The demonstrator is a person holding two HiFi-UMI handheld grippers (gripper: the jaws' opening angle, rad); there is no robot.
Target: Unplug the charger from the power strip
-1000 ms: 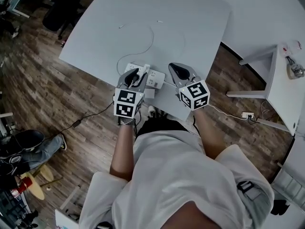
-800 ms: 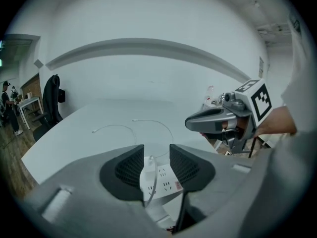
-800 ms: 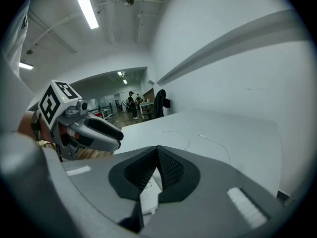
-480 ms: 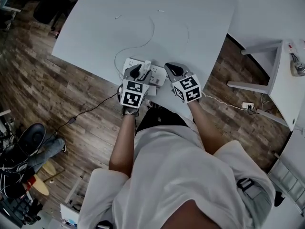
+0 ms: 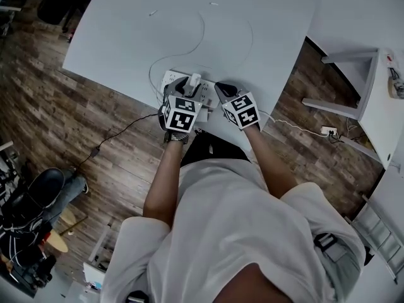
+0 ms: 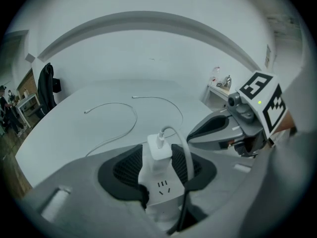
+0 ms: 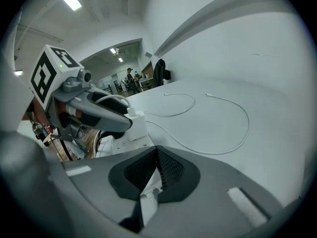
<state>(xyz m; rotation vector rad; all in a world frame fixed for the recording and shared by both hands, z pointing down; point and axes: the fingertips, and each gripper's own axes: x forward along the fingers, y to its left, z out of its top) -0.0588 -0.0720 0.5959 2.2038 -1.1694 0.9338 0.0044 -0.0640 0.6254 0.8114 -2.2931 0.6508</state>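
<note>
Charger [image 6: 159, 147], a white block with a looping white cable [image 6: 184, 142], stands plugged in the power strip [image 6: 162, 191] at the table's [image 6: 69, 133] near edge, between the left gripper's [image 6: 157, 158] opening jaws; the right gripper's [image 7: 157, 163] jaws meet.

The power strip [image 6: 161, 188] lies by the near edge of the table [image 5: 265, 36], with the charger [image 6: 159, 144] upright on it. The left tongs [image 6: 159, 157] straddle both, jaws opening, with narrow gaps either side. The charger's white cable [image 6: 184, 148] arches down through the right-hand gap. Just right of the power strip, the right tongs [image 5: 226, 92] crowd that end. Beyond the power strip the table lies open, crossed only by the flat loops of cable.
</note>
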